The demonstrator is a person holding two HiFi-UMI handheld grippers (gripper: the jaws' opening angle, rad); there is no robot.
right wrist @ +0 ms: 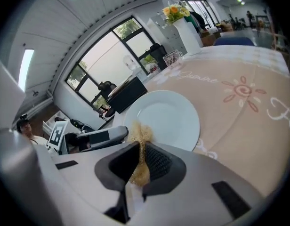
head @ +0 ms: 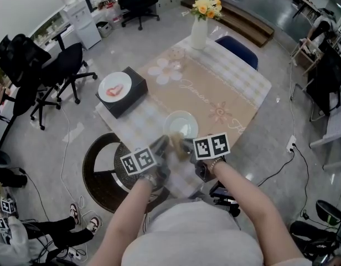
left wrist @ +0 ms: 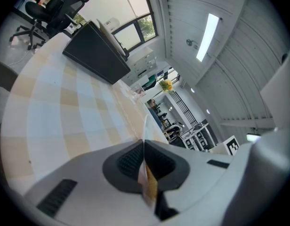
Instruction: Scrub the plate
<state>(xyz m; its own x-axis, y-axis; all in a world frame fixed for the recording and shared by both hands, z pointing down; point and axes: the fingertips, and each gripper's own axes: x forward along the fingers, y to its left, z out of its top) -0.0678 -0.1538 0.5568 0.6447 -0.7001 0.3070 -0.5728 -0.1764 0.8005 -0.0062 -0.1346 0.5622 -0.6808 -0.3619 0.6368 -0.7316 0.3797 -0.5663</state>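
The plate (right wrist: 164, 119), centre frame, looks smooth, glossy and white. The scrubber (right wrist: 141, 134) just below it is rough and fibrous. The tablecloth (right wrist: 248, 112) at right is matt cloth. The right gripper (right wrist: 141, 158) is matt grey plastic with ribbed dark pads (right wrist: 157, 163).

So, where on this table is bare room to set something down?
Free: the beige runner between the white plate and the vase, and the checked cloth right of it. Crowded: the near edge, where left gripper and right gripper meet the plate, and the corner under the black box.
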